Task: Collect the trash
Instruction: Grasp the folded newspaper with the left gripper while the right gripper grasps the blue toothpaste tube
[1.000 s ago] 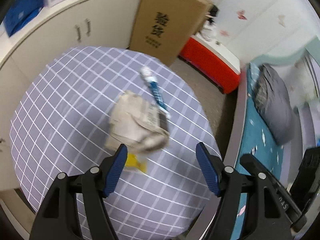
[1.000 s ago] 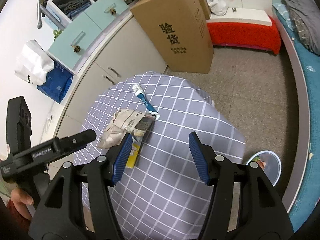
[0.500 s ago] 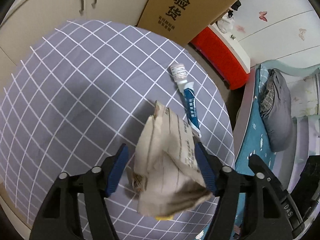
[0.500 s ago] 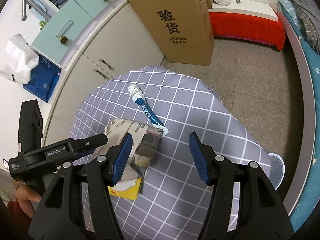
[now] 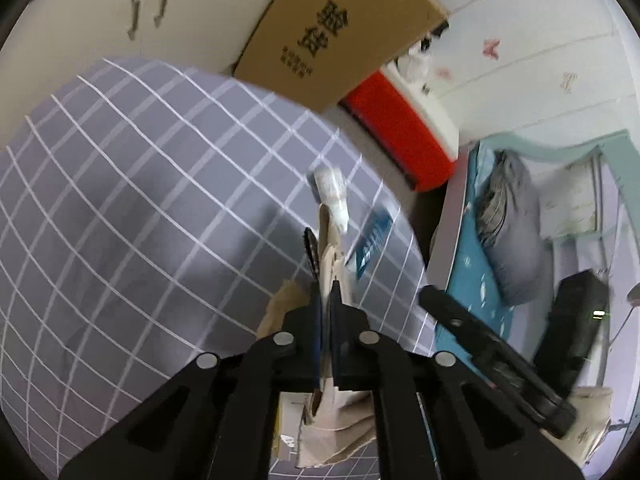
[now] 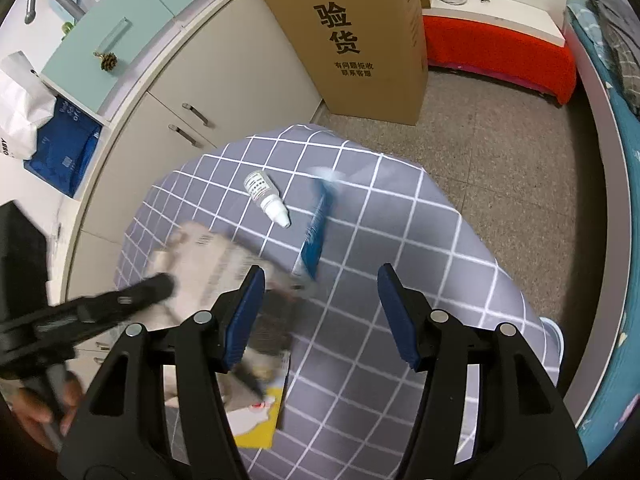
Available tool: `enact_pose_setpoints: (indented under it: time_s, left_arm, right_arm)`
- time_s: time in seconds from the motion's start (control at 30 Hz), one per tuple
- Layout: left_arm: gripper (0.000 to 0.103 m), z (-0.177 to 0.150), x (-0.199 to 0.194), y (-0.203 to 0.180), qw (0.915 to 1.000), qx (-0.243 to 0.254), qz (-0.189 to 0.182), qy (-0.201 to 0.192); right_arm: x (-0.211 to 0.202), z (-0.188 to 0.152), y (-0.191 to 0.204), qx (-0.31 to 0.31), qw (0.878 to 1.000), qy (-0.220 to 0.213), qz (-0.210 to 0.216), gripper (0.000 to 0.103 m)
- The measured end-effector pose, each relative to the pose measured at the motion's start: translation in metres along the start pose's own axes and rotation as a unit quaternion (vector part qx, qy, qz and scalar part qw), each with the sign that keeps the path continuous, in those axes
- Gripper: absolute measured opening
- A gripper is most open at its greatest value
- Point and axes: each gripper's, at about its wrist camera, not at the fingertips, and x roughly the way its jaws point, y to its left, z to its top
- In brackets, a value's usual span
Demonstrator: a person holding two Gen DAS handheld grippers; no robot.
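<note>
Two handheld grippers hang over a grey checked tablecloth (image 6: 420,264) strewn with trash. Half a second ago the left gripper (image 5: 325,300) straddled the crumpled paper bag (image 5: 332,412) with jaws apart; they have just clamped onto it, so that piece looks ready to lift. Right gripper (image 6: 320,312) hovers open near a blue tube (image 6: 314,236) and small dropper bottle (image 6: 266,196)

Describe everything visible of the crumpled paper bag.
The paper bag is beige, creased paper with printed lines and a dark patch, blurred in the right wrist view. The left gripper is shut on a thin fold of it, its jaws having just closed. The bag lies on the checked tablecloth, over a yellow card, beside the blue tube.
</note>
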Motion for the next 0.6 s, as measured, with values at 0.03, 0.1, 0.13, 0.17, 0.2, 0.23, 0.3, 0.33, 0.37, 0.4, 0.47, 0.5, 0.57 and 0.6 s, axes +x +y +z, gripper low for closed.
enact_pose_setpoints:
  time_s: [0.03,0.1,0.13,0.17,0.2,0.23,0.3,0.33,0.37,0.4,0.47,0.5,0.57,0.6]
  left_arm:
    - [0.003,0.002,-0.005,0.002,1.0000,-0.005,0.000,-0.006]
    - [0.003,0.006,-0.014,0.009,0.9997,-0.016,0.004,-0.018]
    - [0.003,0.008,-0.018,0.015,0.9994,-0.025,0.002,-0.022]
    - [0.003,0.010,-0.021,0.020,0.9992,-0.030,0.006,-0.026]
    - [0.003,0.011,-0.024,0.024,0.9989,-0.035,0.008,-0.029]
    - [0.003,0.012,-0.026,0.027,0.9987,-0.038,0.012,-0.032]
    - [0.003,0.011,-0.031,0.036,0.9980,-0.050,0.019,-0.035]
    - [0.003,0.011,-0.033,0.040,0.9974,-0.060,0.016,-0.035]
    - [0.003,0.011,-0.034,0.043,0.9970,-0.067,0.014,-0.035]
    - [0.003,0.012,-0.035,0.044,0.9967,-0.071,0.015,-0.036]
    - [0.003,0.014,-0.035,0.044,0.9970,-0.066,0.019,-0.035]
    - [0.003,0.014,-0.035,0.042,0.9972,-0.063,0.020,-0.035]
    - [0.003,0.015,-0.033,0.036,0.9976,-0.058,0.017,-0.034]
    - [0.003,0.015,-0.033,0.034,0.9978,-0.054,0.017,-0.035]
  right_arm:
    - [0.006,0.003,0.001,-0.004,1.000,0.004,-0.003,0.058]
    - [0.018,0.007,0.004,-0.013,1.000,0.009,-0.012,0.058]
    - [0.026,0.009,0.006,-0.016,1.000,0.015,-0.016,0.058]
    - [0.031,0.011,0.006,-0.017,1.000,0.019,-0.018,0.058]
    - [0.036,0.012,0.008,-0.017,0.999,0.021,-0.018,0.058]
    - [0.042,0.013,0.009,-0.019,0.999,0.026,-0.021,0.058]
    - [0.051,0.013,0.012,-0.023,0.999,0.034,-0.023,0.058]
    - [0.054,0.012,0.014,-0.026,0.999,0.037,-0.021,0.058]
    - [0.056,0.011,0.015,-0.029,0.999,0.040,-0.021,0.058]
    - [0.056,0.009,0.016,-0.032,0.998,0.042,-0.022,0.058]
    - [0.056,0.005,0.016,-0.038,0.998,0.047,-0.021,0.058]
    - [0.056,0.003,0.015,-0.042,0.998,0.051,-0.022,0.058]
    - [0.057,-0.001,0.017,-0.054,0.996,0.060,-0.030,0.058]
    - [0.058,-0.003,0.016,-0.059,0.996,0.065,-0.031,0.058]
